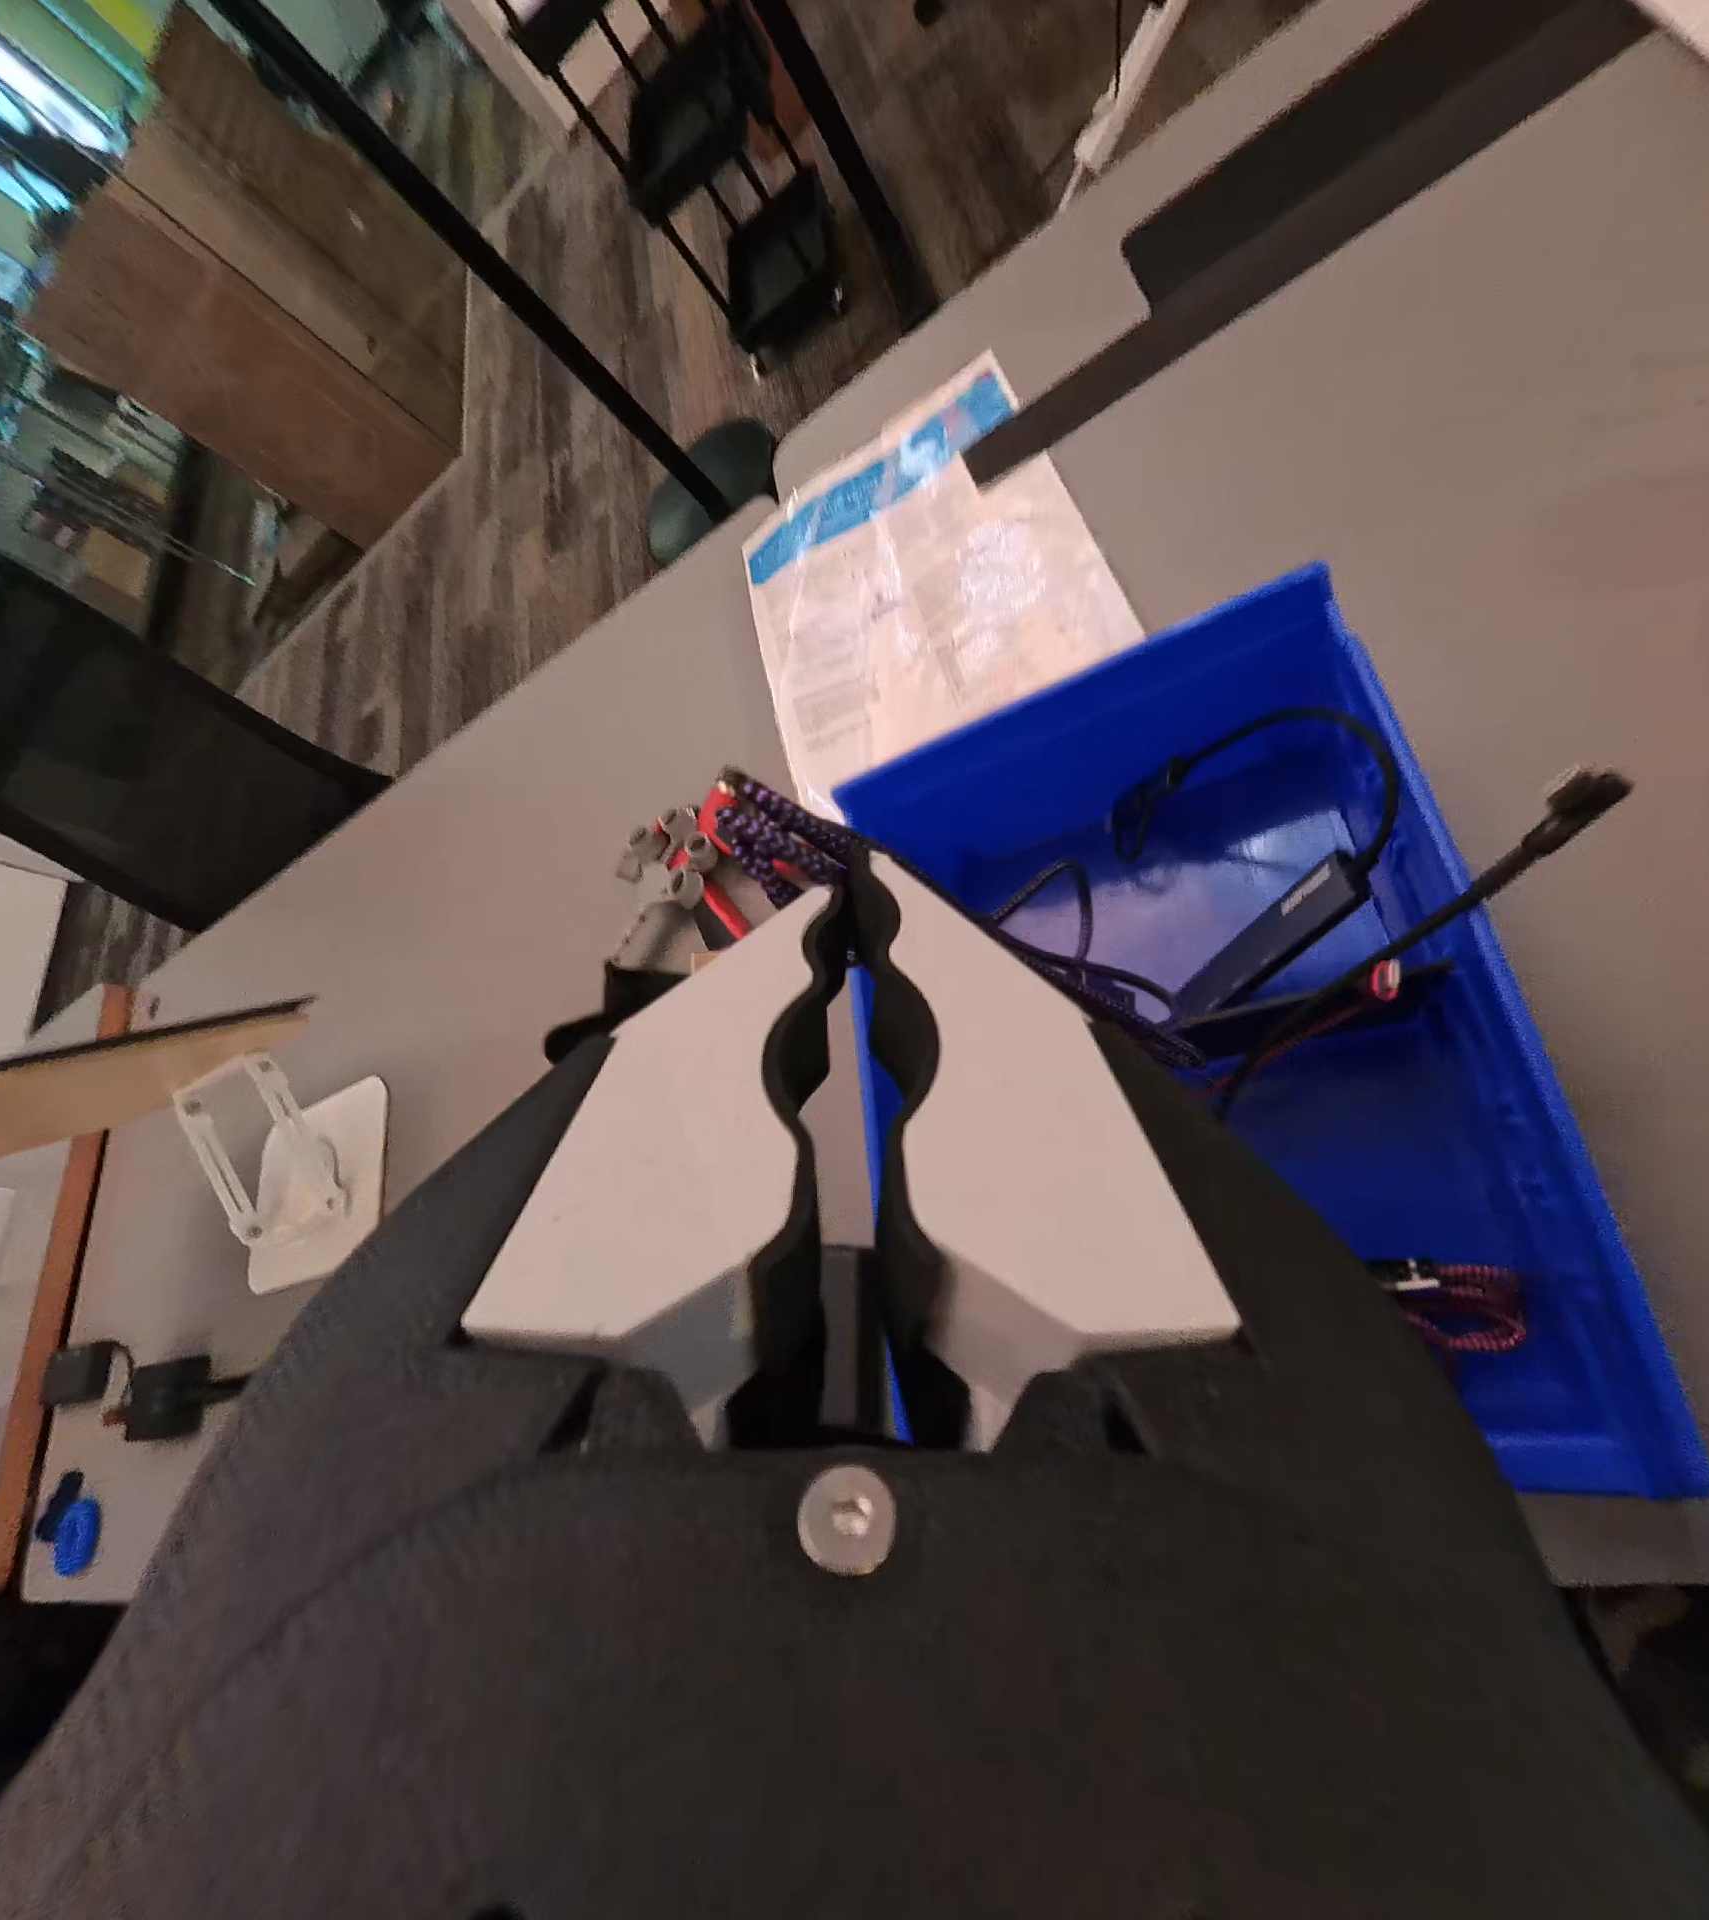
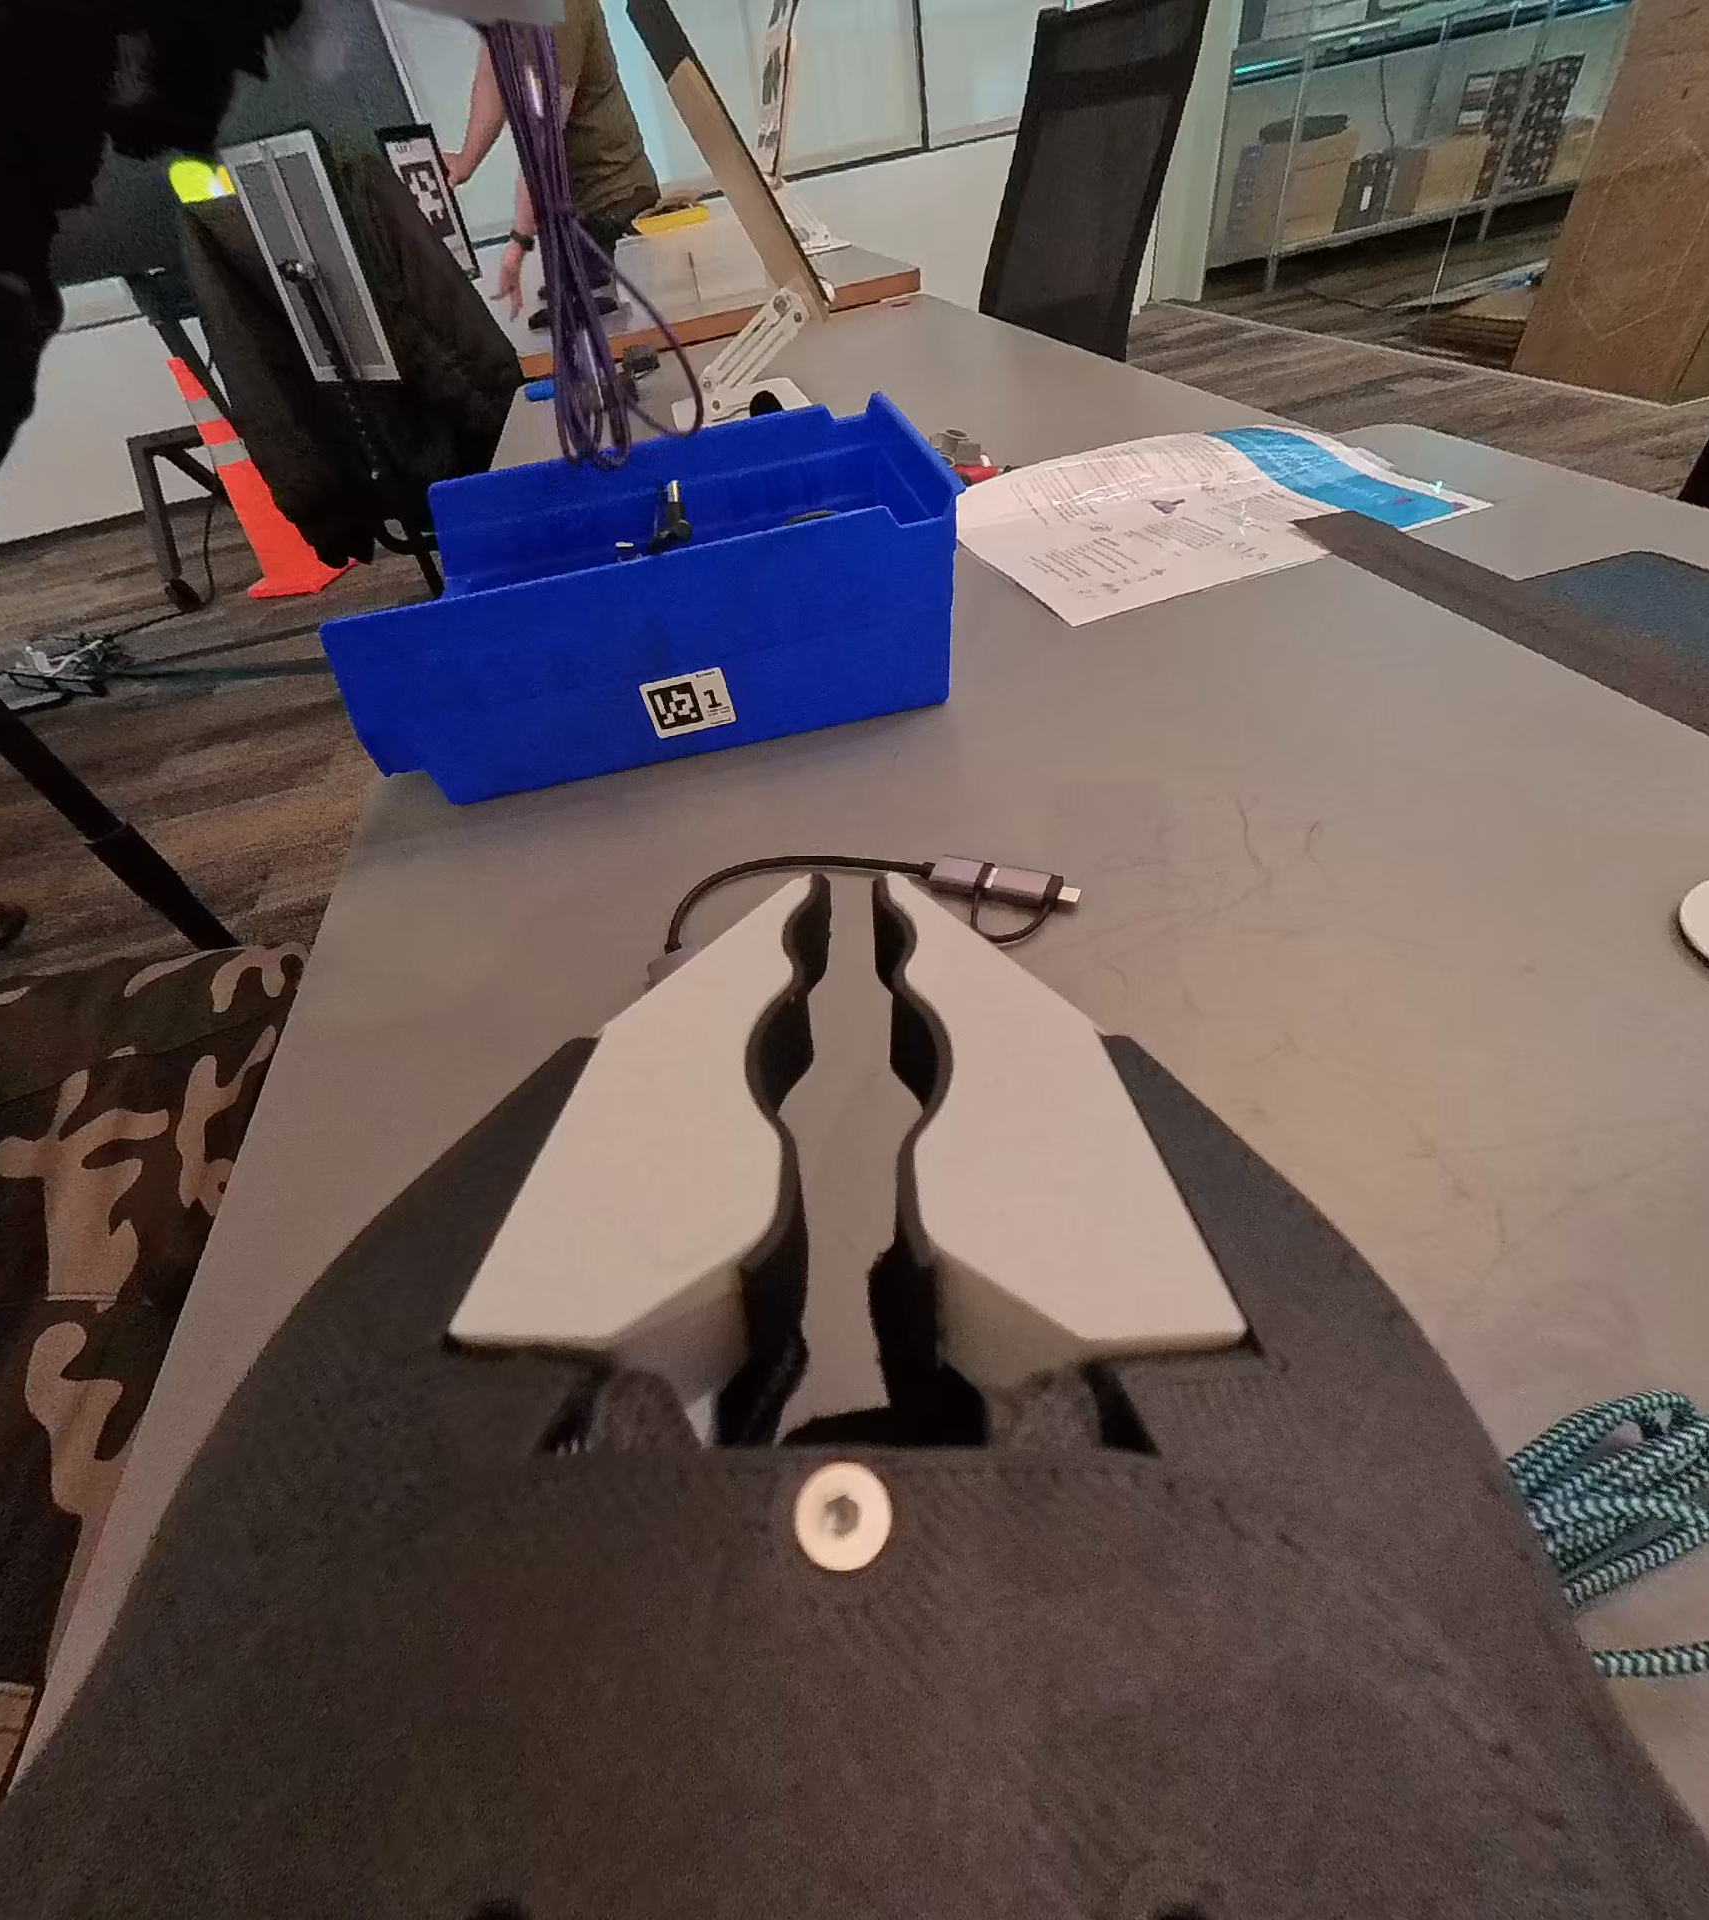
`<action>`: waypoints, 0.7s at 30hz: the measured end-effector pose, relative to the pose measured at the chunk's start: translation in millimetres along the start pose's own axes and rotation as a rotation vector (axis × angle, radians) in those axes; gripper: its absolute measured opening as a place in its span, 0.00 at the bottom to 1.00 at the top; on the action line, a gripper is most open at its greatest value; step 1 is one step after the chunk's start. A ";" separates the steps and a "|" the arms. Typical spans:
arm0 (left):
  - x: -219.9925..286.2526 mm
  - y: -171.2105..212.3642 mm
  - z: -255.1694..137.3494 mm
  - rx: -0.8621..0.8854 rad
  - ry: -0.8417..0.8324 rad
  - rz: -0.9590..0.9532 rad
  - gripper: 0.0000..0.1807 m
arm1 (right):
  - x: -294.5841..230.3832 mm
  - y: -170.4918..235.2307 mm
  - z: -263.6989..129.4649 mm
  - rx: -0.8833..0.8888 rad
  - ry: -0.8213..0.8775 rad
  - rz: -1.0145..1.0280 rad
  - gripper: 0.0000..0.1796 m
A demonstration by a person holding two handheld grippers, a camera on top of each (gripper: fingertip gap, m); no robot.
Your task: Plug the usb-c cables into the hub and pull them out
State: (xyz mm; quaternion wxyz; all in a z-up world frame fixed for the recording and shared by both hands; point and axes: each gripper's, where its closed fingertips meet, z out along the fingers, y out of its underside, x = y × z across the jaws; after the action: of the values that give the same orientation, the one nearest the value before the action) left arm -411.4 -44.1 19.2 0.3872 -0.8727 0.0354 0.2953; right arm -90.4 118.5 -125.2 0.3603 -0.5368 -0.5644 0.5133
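- Left hand-held gripper (image 1: 845, 904): fingers pinched shut on a purple braided cable (image 1: 777, 842) at the tips, centre of left wrist view; in right wrist view the same cable hangs in loops at upper left, over the blue bin (image 2: 621, 644).
- Right hand-held gripper (image 2: 845, 894): fingers slightly apart w/ narrow gap, nothing between them; sits low over the bench (image 2: 1297, 831), frame centre.
- Just beyond right tips: 1 grey adapter (image 2: 1001, 883) on a short black lead, lying flat on bench; hub body mostly hidden behind left finger.
- Bin: 1, near the bench's left edge in right wrist view; left wrist view shows inside it 1 dark hub (image 1: 1286, 935), black cables, 1 red braided cable (image 1: 1463, 1314).
- 1 teal-and-white braided cable (image 2: 1650, 1507) coiled at lower right, near bench's near edge.
- 1 printed sheet (image 2: 1172, 520) right of bin, upper centre.
- Open bench between bin and adapter, and right of adapter.
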 end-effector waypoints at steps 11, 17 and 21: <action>84.6 -126.0 -38.6 0.283 0.180 0.131 0.00 | 13.5 -27.4 -18.9 0.174 0.061 0.029 0.13; 187.9 -165.5 -32.3 0.368 0.413 0.196 0.00 | -3.0 -45.0 -22.4 0.266 0.010 -0.042 0.26; 256.5 -169.9 -18.4 0.373 0.545 0.227 0.00 | -13.7 -42.9 -10.8 0.248 -0.021 -0.072 0.43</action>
State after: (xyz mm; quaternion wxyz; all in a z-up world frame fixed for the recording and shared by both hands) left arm -141.9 104.3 1.0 0.4812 -0.8241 0.2877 0.0808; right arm -87.9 111.6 -79.5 0.4360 -0.4622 -0.5192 0.5715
